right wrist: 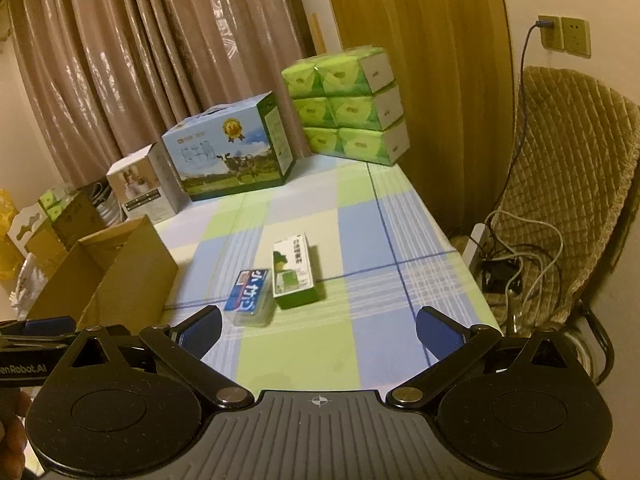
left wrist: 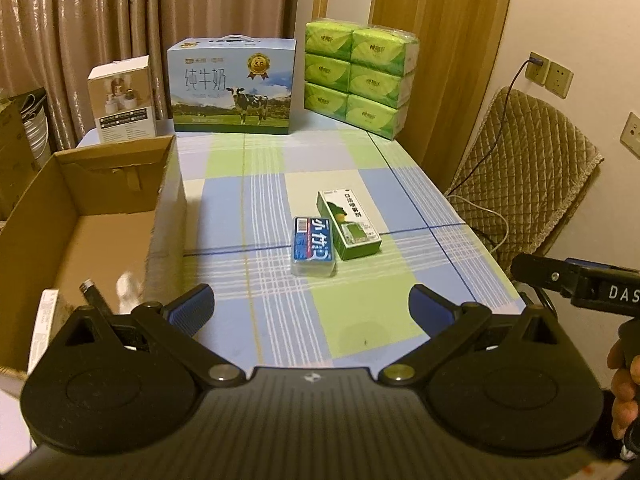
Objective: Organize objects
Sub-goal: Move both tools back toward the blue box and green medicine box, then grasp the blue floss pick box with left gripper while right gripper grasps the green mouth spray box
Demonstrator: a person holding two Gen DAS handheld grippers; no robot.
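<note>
A small blue packet [left wrist: 313, 246] and a green-and-white box [left wrist: 348, 225] lie side by side, touching, in the middle of the checked tablecloth; both also show in the right wrist view, the packet [right wrist: 249, 296] left of the box [right wrist: 295, 272]. An open cardboard box [left wrist: 80, 216] stands at the table's left, with a few items in its near corner; it also shows in the right wrist view [right wrist: 120, 276]. My left gripper [left wrist: 311, 309] is open and empty, short of the packet. My right gripper [right wrist: 319, 330] is open and empty, near the two items.
At the table's far end stand a white carton [left wrist: 122, 100], a blue milk case [left wrist: 232, 86] and a stack of green tissue packs [left wrist: 360, 76]. A padded chair [left wrist: 524, 168] with cables stands off the table's right edge. Curtains hang behind.
</note>
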